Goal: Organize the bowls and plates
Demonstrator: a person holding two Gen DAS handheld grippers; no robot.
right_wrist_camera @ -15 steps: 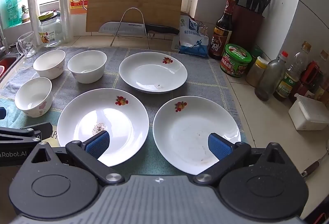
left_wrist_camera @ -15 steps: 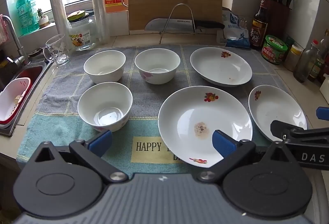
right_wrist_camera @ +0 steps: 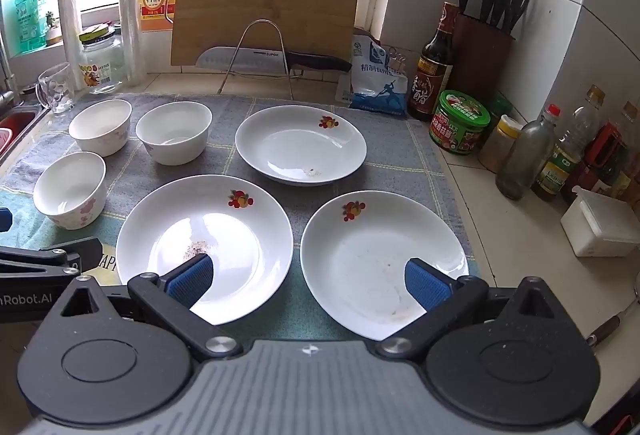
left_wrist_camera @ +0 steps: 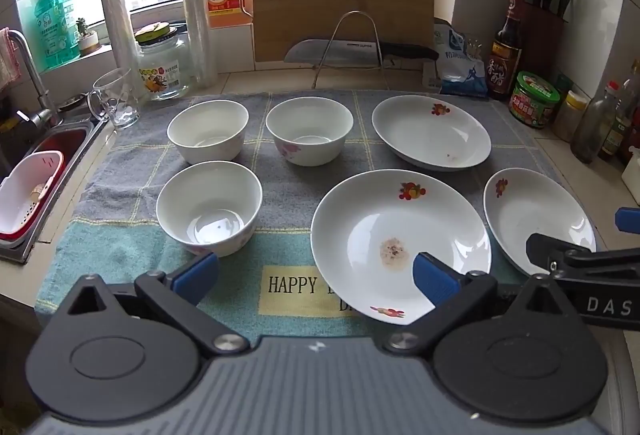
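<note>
Six pieces of crockery stand apart on the checked towel: three bowls at its left and three plates at its right. The near bowl, the back-left bowl and the back-middle bowl are upright and touch nothing but the cloth. The near middle plate carries a brownish smear; its near rim is cut off by the left gripper, whose jaws are spread wide with nothing between them. The far plate is fully visible and shows a small speck near its front edge. The near right plate is partly hidden by the right gripper, likewise released and empty, its pads hovering over the two near plates without visible contact. The towel's lettering is partly covered by the middle plate and cannot be read in full. The sink and the pink basket are cut off at the left edge. Labels on the bottles at the right are too small to make out. Against the earlier frames, no dish has shifted and both grippers hold the same stance.
</note>
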